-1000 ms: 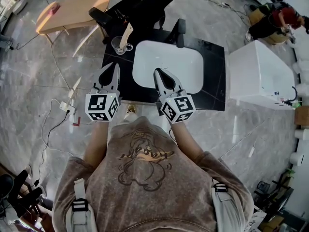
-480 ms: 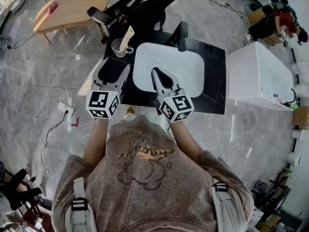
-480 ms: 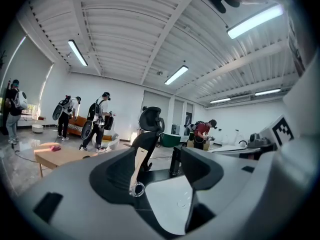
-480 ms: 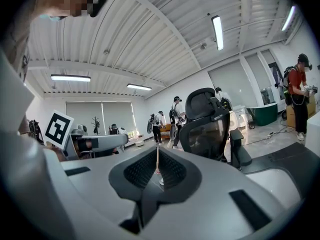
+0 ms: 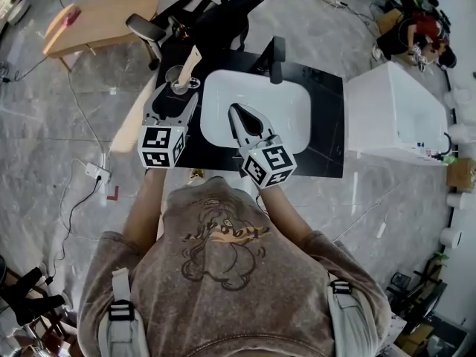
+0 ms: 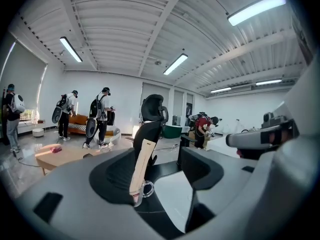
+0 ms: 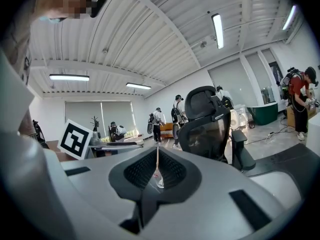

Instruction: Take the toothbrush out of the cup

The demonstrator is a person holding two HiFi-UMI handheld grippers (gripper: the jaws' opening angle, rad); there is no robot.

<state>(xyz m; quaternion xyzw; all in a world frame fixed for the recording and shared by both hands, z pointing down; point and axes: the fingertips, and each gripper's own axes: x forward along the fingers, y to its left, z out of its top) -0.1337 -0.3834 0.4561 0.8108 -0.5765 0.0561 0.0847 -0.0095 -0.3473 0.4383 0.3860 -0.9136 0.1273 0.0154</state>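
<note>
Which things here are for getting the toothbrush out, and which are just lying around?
For the job: toothbrush, cup, left gripper (jaws just been opening, nothing between them yet).
Just lying about: sink, tap, office chair, wooden table.

The left gripper (image 5: pixel 177 97) has moved up to the cup (image 5: pixel 178 77), its jaws just opening wide with nothing gripped.

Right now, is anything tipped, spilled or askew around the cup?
Nothing stands out. The cup stands upright on the black counter, left of the sink in the head view, with the toothbrush leaning in it. No spill shows.
</note>
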